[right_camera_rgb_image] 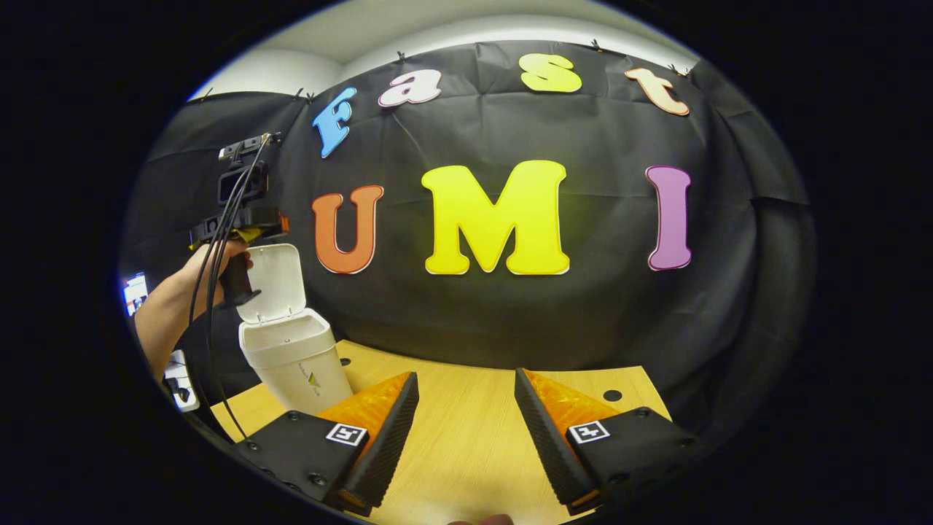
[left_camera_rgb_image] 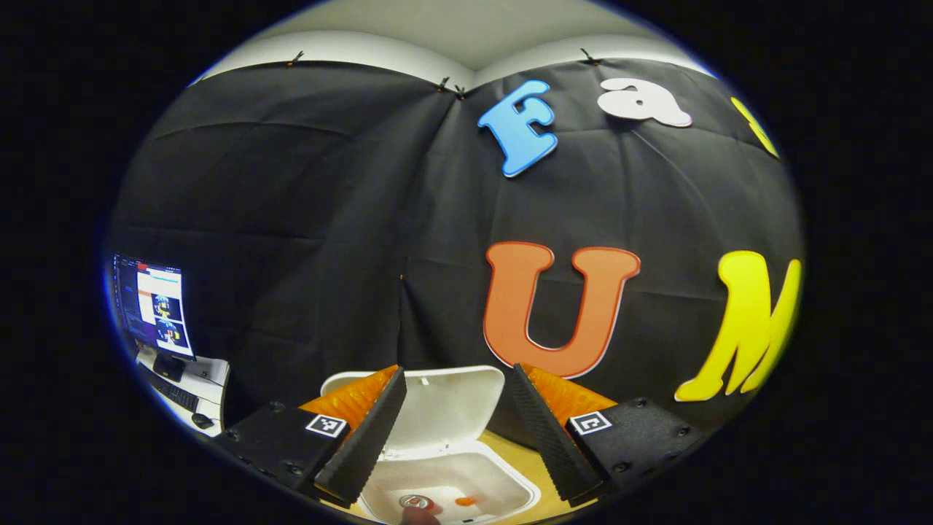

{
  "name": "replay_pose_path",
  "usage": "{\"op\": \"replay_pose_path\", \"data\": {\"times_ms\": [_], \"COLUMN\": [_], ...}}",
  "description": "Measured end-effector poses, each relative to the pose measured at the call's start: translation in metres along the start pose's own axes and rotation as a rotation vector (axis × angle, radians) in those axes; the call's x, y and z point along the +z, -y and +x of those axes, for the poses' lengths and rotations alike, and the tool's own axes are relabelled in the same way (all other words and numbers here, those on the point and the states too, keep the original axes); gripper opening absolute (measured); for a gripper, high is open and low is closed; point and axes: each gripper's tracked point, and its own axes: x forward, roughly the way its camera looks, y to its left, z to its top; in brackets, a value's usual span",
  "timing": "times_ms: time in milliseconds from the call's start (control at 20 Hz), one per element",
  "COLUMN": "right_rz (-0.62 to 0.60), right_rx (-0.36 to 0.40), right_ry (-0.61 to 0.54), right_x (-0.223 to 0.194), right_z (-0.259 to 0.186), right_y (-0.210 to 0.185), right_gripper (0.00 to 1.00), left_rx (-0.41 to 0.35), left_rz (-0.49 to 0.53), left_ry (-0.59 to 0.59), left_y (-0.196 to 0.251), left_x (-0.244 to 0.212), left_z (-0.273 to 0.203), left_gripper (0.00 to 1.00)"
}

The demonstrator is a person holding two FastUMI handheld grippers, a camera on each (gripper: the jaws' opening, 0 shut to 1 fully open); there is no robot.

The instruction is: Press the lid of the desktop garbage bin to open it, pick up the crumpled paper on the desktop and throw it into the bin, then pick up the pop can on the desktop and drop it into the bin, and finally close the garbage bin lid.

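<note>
Left gripper fingers apart above bin rim (lid up); right gripper fingers apart over table.

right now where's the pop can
In the left gripper view the pop can lies inside the open garbage bin, at its bottom, directly below the left tool, whose fingers are spread above the opening.

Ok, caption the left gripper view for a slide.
Open left gripper above the open bin, pop can inside.

No readable text: the mark on the bin, left of the frame, is too small.
</note>
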Motion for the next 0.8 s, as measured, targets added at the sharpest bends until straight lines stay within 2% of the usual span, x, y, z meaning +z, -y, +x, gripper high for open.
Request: {"op": "replay_pose_path", "data": {"times_ms": [150, 300, 450, 600, 800], "right_rz": [0.011, 0.011, 0.038, 0.056, 0.045], "right_rx": [0.009, 0.020, 0.024, 0.022, 0.023], "right_ry": [0.007, -0.007, -0.029, -0.038, -0.033], "right_x": [0.009, 0.007, 0.002, 0.000, 0.000], "right_z": [0.004, 0.007, 0.009, 0.009, 0.006], "right_y": [0.000, -0.002, -0.002, -0.002, 0.003], "right_gripper": [0.84, 0.85, 0.84, 0.85, 0.85], "left_rx": [0.106, 0.200, 0.246, 0.273, 0.316], "left_rz": [-0.037, -0.061, -0.045, 0.014, 0.050], "left_ry": [-0.030, -0.113, -0.161, -0.210, -0.246], "left_y": [-0.028, -0.049, -0.054, -0.050, -0.045], "left_x": [0.010, -0.002, -0.013, -0.028, -0.039], "left_z": [0.032, 0.057, 0.065, 0.071, 0.059], "left_gripper": [0.93, 0.93, 0.94, 0.94, 0.94]}}
